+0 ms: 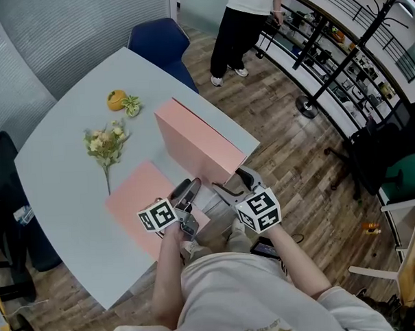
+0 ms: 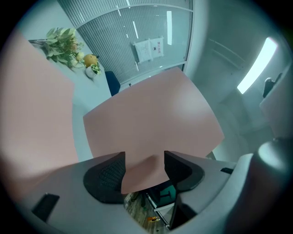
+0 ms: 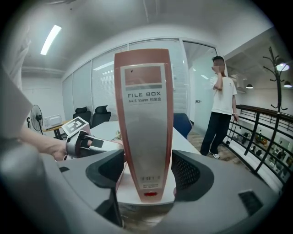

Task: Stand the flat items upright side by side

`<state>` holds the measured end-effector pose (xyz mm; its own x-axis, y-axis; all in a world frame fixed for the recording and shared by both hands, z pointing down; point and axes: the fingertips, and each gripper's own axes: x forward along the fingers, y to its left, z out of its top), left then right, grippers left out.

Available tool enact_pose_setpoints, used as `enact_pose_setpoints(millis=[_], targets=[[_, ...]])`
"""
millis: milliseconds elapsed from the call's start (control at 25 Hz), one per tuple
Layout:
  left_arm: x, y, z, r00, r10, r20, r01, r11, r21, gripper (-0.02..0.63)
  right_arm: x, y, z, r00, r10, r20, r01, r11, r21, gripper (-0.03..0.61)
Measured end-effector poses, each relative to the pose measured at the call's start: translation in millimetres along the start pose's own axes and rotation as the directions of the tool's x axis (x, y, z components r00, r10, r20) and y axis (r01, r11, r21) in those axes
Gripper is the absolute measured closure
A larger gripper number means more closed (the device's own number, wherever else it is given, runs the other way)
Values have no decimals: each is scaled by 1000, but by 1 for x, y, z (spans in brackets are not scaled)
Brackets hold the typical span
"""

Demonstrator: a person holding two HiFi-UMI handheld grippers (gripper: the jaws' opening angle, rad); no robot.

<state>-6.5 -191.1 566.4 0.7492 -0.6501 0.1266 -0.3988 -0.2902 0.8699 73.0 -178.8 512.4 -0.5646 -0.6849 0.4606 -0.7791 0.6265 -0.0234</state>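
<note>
A pink file box [image 1: 192,138] stands upright on the grey table [image 1: 64,174], its near end at the table's edge. My right gripper [image 1: 232,183] straddles that end; in the right gripper view the labelled spine [image 3: 144,128] fills the gap and both pads touch it, so the right gripper [image 3: 149,171] is shut on it. A second pink file box [image 1: 133,195] lies flat to the left. My left gripper [image 1: 189,188] hovers over its near corner, open. In the left gripper view the upright box's [image 2: 155,119] lower corner shows between the left gripper's [image 2: 144,171] jaws, and the flat box [image 2: 32,114] fills the left.
A bunch of artificial flowers [image 1: 105,144] and an orange ornament [image 1: 119,100] lie further back on the table. A blue chair [image 1: 157,37] stands at the far edge. A person [image 1: 246,22] stands by a black rack [image 1: 353,45] on the wooden floor.
</note>
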Motion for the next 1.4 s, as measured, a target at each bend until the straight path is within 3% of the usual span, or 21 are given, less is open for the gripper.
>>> enact_pose_setpoints(millis=[320,560,720,880,1040,1160,1280,1400], targets=[[-11,11,-6,994,80,-70,-74,994,83,360,-19,-3,-16,998,-66,10,63,988,142,255],[-19,13,-10,986,119,-119,-98,981,170,360,-36,5,-60,995,-90,-42,98,957,273,255],[-30,19,-10,974,177,-140,-137,957,254,360,-31,15,-90,996,-38,-75,62,936,347,255],[-48,31,-3,963,233,-133,-185,937,298,360,-14,33,-107,996,67,-66,-28,879,476,256],[-70,43,4,937,331,-110,-269,887,377,360,3,62,-115,979,199,-54,-138,829,542,255],[-86,48,6,915,396,-78,-332,849,412,360,11,75,-121,961,276,-37,-197,767,611,255],[-110,56,8,875,481,-59,-404,790,461,360,20,91,-130,938,345,-24,-241,704,668,255],[-128,68,5,828,559,-50,-455,721,522,360,28,97,-142,923,383,-30,-262,685,679,255]])
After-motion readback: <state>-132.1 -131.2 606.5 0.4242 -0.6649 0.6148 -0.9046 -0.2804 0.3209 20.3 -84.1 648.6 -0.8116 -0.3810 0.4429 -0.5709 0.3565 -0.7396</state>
